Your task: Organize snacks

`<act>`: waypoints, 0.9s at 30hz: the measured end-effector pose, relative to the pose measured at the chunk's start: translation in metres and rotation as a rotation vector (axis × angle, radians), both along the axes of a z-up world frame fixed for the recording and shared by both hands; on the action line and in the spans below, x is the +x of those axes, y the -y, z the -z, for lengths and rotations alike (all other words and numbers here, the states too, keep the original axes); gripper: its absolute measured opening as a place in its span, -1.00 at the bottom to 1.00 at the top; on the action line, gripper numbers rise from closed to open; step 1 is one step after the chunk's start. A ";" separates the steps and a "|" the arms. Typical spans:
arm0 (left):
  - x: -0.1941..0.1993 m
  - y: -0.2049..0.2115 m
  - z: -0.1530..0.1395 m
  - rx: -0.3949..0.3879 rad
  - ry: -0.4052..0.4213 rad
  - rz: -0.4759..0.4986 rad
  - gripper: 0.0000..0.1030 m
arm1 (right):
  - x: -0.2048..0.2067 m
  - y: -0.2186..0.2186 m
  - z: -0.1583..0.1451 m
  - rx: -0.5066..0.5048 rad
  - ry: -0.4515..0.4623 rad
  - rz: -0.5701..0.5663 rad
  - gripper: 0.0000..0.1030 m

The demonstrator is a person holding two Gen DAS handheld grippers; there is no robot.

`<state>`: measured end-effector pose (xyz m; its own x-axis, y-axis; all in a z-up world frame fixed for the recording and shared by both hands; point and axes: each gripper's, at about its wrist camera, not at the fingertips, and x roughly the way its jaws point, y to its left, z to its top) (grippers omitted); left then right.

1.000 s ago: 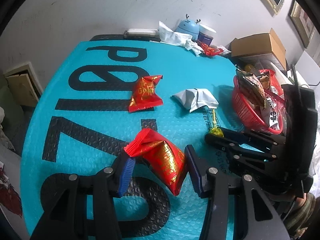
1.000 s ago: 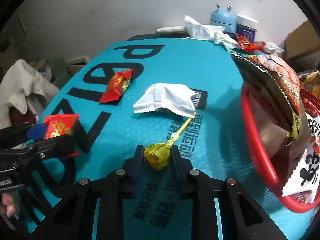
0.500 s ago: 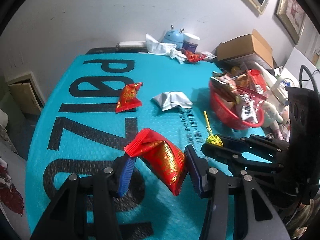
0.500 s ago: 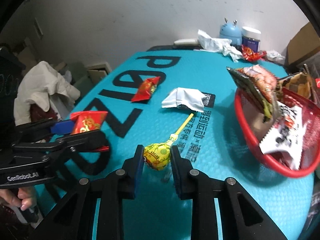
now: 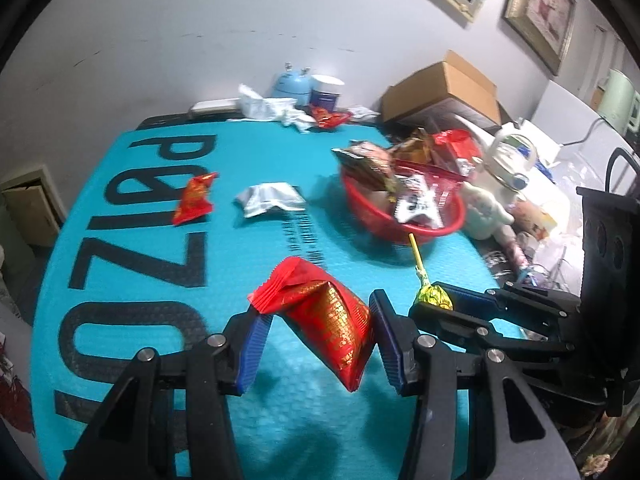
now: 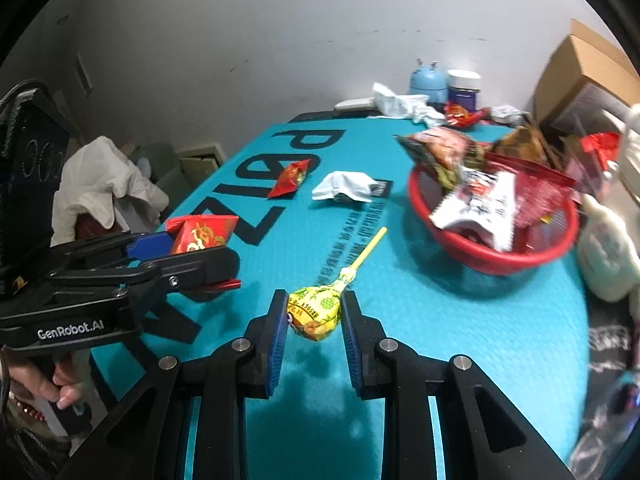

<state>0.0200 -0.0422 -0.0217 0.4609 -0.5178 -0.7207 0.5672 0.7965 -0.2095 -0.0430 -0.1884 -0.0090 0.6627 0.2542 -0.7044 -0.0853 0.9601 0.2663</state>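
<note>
- Left gripper (image 5: 316, 332): pinching red-and-gold snack packet (image 5: 324, 316), holding it clear above teal mat (image 5: 132, 240).
- Right gripper (image 6: 314, 314): pressing together on yellow lollipop (image 6: 316, 312), stick pointing far toward red basket (image 6: 500, 258).
- Red basket: sitting far right on mat, overflowing with packets.
- Small red packet (image 5: 194, 200) and white wrapper (image 5: 272, 200): lying far on mat, left of basket.

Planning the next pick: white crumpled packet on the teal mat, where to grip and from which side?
Probably from above, fingers straddling the white packet across its short axis at the puffed middle. It lies flat and apart from the small red packet and the red basket, so both long edges look free. The flat crimped ends give little to pinch. Both grippers are full now.
</note>
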 end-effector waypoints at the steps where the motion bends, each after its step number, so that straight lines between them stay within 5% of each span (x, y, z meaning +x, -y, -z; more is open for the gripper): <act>1: -0.003 0.006 -0.001 -0.004 0.001 0.012 -0.05 | -0.004 0.003 -0.001 0.000 0.002 0.004 -0.50; 13: -0.014 0.063 -0.008 -0.027 0.003 0.126 -0.05 | -0.036 0.054 -0.008 -0.014 0.024 0.127 -0.50; 27: 0.033 0.117 -0.014 -0.027 0.023 0.135 -0.05 | 0.018 0.116 -0.001 -0.087 0.036 0.343 -0.50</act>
